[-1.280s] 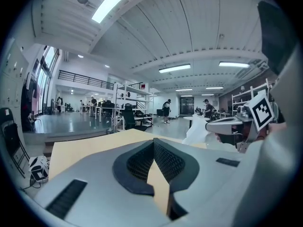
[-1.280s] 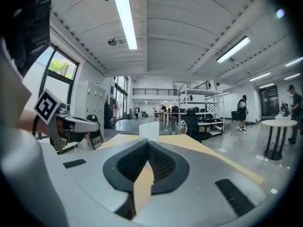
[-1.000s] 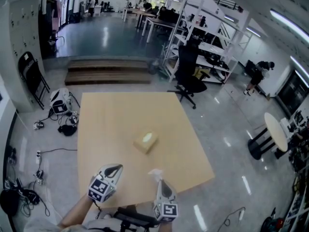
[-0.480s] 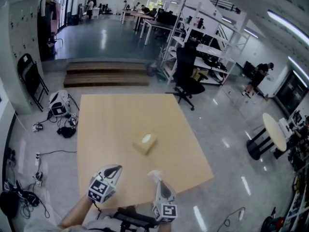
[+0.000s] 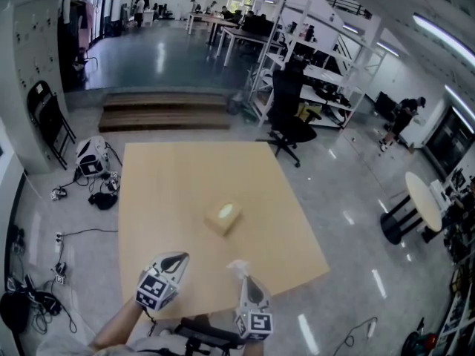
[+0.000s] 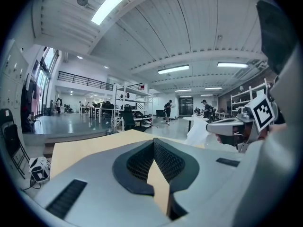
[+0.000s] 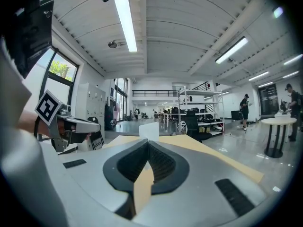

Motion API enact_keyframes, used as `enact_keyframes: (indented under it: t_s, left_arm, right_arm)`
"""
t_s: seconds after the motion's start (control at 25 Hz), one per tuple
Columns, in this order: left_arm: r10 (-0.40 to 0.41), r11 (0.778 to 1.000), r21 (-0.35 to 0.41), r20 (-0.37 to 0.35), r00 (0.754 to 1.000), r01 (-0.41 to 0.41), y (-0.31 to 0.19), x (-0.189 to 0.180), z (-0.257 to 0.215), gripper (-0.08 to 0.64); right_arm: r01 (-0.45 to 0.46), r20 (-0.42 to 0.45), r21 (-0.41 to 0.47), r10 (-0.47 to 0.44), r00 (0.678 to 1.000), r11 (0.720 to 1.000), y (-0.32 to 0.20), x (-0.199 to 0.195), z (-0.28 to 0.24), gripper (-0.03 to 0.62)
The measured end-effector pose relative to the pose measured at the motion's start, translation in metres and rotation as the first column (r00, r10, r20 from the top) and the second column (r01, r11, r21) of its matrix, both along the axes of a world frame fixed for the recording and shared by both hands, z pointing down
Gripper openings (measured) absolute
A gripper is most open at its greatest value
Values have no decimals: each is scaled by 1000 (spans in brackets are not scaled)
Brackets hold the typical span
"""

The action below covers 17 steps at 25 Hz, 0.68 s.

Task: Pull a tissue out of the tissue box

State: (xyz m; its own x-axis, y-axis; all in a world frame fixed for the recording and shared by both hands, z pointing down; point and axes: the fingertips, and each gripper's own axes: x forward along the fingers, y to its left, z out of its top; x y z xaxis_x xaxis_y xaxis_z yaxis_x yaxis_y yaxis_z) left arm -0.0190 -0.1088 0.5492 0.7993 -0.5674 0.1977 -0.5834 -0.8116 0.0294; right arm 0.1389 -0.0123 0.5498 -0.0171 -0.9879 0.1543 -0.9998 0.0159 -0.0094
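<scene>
Nothing has visibly moved (only slight camera sway).
</scene>
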Motion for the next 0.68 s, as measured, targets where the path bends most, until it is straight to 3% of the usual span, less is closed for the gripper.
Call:
enact_keyframes:
  t_s: [0.68]
  left_arm:
    - [-3, 1000, -12, 0, 1000, 3, -2, 2, 4, 6]
  right_arm:
    - [17, -6, 0, -17, 1000, 1000, -5, 0, 0, 0]
